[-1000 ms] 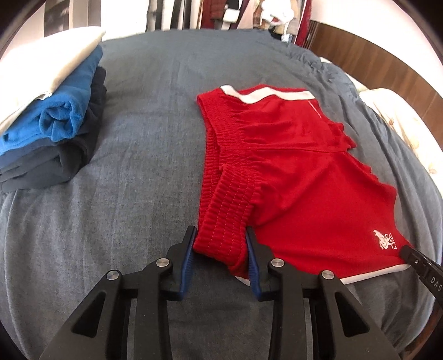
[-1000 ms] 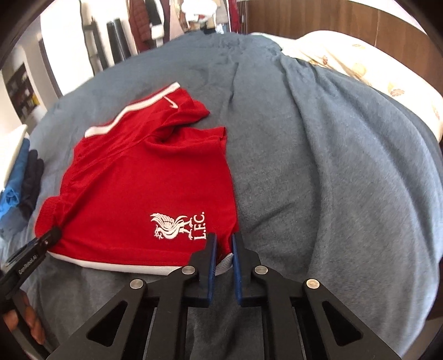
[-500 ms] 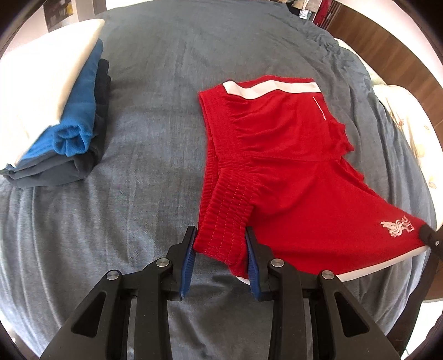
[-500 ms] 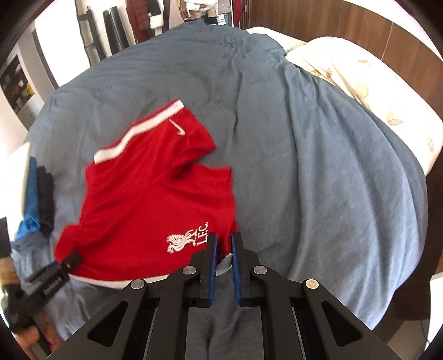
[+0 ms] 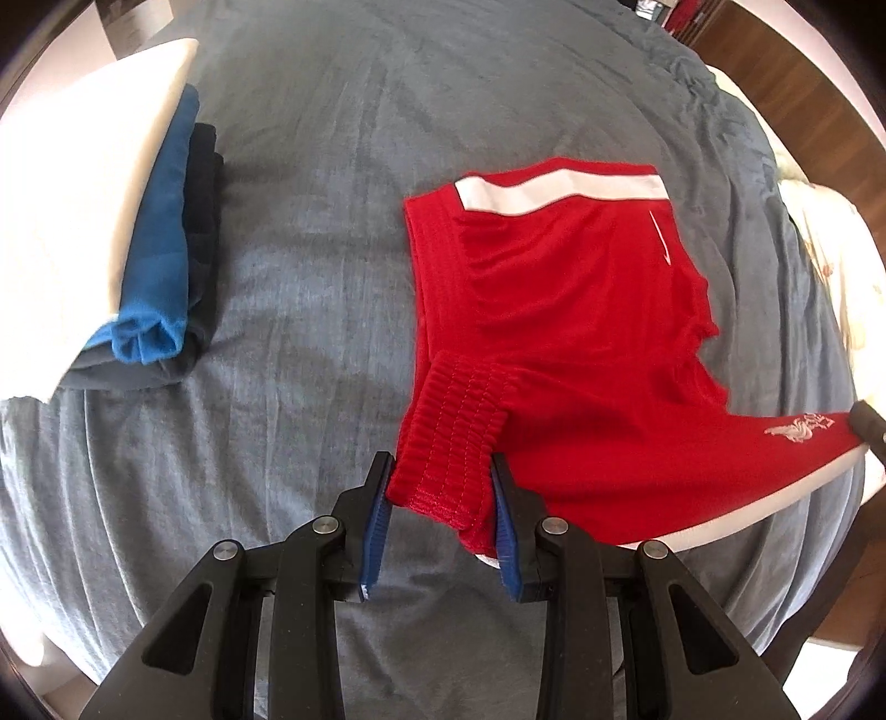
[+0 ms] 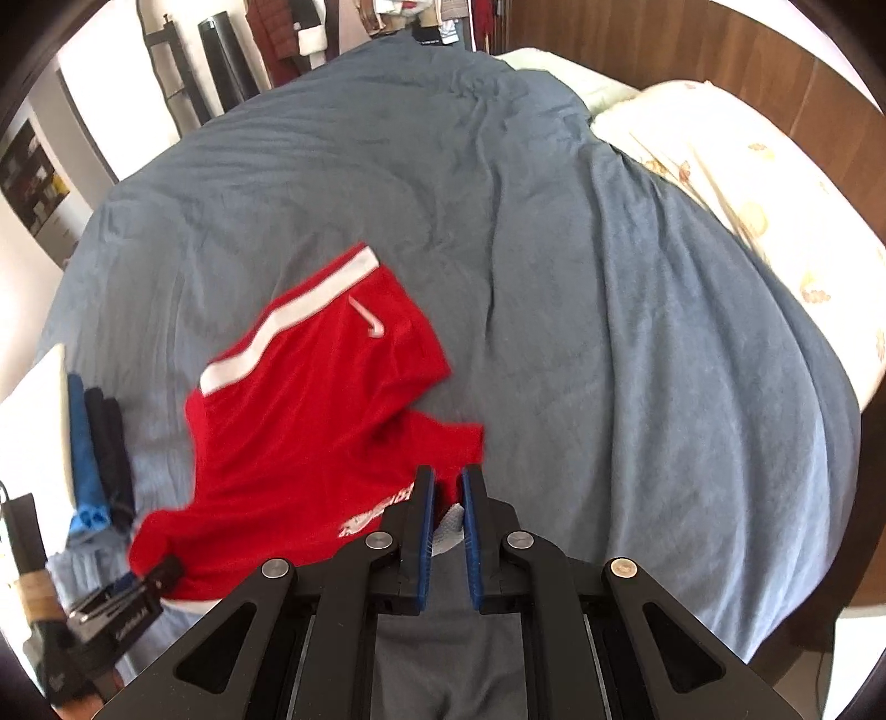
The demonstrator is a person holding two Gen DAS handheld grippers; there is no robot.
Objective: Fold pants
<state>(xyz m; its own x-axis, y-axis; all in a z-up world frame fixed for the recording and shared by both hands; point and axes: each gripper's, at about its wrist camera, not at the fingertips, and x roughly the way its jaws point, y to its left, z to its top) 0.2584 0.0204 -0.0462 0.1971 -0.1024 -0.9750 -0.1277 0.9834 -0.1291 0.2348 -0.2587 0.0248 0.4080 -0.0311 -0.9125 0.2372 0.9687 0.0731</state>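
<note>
Red football shorts [image 5: 581, 310] with white trim lie on a grey bed cover [image 5: 332, 166]; their near side is lifted off it. My left gripper [image 5: 440, 471] is shut on the ribbed waistband [image 5: 459, 432] at the near left corner. My right gripper [image 6: 447, 482] is shut on the white hem of the near leg, beside the white crest [image 6: 376, 512]. The shorts also show in the right wrist view [image 6: 310, 421]. The far leg with its white stripe [image 5: 559, 191] rests on the cover.
A stack of folded clothes [image 5: 138, 249], white, blue and dark, sits on the bed at the left. A pale patterned pillow [image 6: 747, 183] and a wooden headboard [image 6: 692, 50] are at the right. Hanging clothes [image 6: 288, 33] are at the far end.
Both grippers have risen with the near edge of the shorts; the bed looks farther below. The near half has come up while the far leg stays on the cover.
</note>
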